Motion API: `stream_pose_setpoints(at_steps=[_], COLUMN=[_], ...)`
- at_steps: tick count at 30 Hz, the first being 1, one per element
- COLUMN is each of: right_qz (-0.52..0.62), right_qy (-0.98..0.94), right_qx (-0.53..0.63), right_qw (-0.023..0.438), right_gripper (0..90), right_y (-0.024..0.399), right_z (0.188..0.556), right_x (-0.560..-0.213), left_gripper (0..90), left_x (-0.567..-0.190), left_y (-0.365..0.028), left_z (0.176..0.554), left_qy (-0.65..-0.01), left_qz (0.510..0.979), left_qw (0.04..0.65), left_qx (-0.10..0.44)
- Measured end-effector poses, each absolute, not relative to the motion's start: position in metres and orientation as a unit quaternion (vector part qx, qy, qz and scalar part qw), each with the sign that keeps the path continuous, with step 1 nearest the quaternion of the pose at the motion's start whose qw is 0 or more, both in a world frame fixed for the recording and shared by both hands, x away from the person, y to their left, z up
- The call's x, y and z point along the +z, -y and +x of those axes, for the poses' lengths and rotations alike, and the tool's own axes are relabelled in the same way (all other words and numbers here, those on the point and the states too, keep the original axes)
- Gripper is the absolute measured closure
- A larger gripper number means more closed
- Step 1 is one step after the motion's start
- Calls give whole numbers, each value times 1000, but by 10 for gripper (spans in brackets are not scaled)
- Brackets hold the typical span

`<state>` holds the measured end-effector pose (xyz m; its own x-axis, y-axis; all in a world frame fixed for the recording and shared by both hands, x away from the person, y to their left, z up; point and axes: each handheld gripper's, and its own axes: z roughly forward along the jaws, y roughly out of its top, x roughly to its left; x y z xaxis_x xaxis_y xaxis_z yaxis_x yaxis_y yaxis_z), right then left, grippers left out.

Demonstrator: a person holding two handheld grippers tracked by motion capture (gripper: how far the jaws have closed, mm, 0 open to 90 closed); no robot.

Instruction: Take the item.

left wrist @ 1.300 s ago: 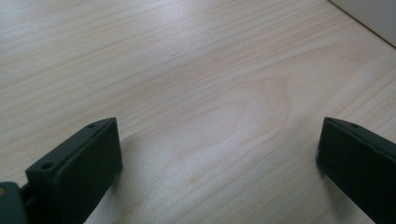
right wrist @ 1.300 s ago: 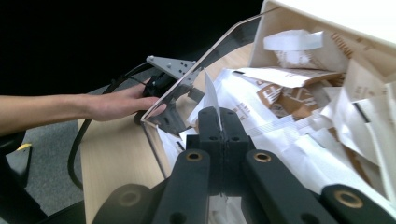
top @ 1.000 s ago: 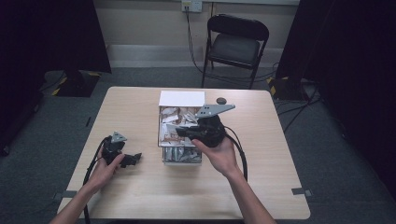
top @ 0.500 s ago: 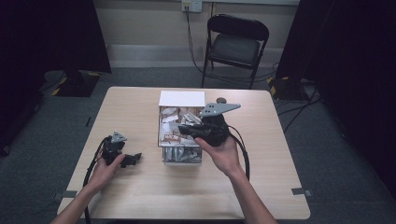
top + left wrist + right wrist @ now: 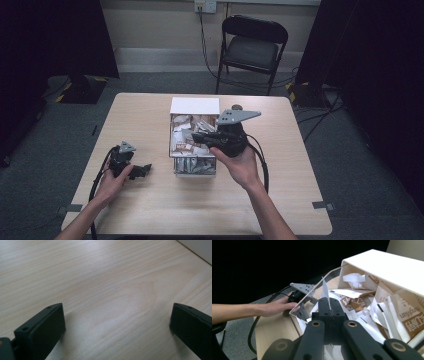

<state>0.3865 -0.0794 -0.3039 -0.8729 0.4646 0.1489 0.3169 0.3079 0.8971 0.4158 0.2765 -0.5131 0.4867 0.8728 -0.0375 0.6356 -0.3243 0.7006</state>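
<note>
Right tongs closed tight on a thin white paper sachet, sachet sticks up on edge between the two black jaws, pinched at its lower part. Tongs sit over the clear-walled box with a white lid end, which is full of white and brown paper sachets; in the high view the right tongs point left across the middle of the box, held sachet is above the pile, can't tell if it touches the others. Box stands mid pale wooden tabletop

Left tongs wide open, nothing between the jaws, just bare tabletop wood under them. In the high view the left tongs rest low on the tabletop left of the box, well apart from it, person's left hand on them

Black folding chair behind the tabletop
</note>
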Motion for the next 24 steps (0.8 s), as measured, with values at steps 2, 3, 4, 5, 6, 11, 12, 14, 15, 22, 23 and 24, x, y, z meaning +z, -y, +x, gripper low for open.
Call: stream_pose_setpoints(at_steps=[2,3,4,5,6,11,12,14,15,22,23,24], right_qz=[242,242,241,240,240,238,238,238,238,241,241,241], right_qy=[-805,-805,-804,-802,-802,-804,-803,-802,-801,-798,-797,-797], right_qx=[538,538,539,541,541,541,541,543,544,546,547,548], right_qw=[70,70,71,72,72,74,74,74,74,82,81,81], right_gripper=[900,900,900,900,900,900,900,900,900,900,900,900], right_y=[80,80,81,82,82,83,83,84,84,88,90,90], right_z=[385,385,385,384,384,383,382,382,382,380,378,378], right_x=[-302,-302,-301,-299,-299,-297,-297,-297,-296,-293,-292,-292], left_gripper=[0,0,0,0,0,2,1,1,1,1,1,1], left_x=[-513,-513,-513,-513,-513,-513,-513,-513,-513,-513,-513,-513], left_y=[-276,-276,-276,-276,-276,-275,-275,-275,-275,-275,-275,-275], left_z=[416,416,416,416,415,415,415,415,415,415,415,415], left_qy=[-477,-477,-477,-477,-478,-481,-481,-481,-480,-480,-480,-480], left_qz=[792,792,792,792,791,789,789,789,790,790,790,790], left_qw=[338,338,338,338,338,338,338,337,337,337,337,337], left_qx=[176,176,176,177,178,179,179,179,180,180,180,180])
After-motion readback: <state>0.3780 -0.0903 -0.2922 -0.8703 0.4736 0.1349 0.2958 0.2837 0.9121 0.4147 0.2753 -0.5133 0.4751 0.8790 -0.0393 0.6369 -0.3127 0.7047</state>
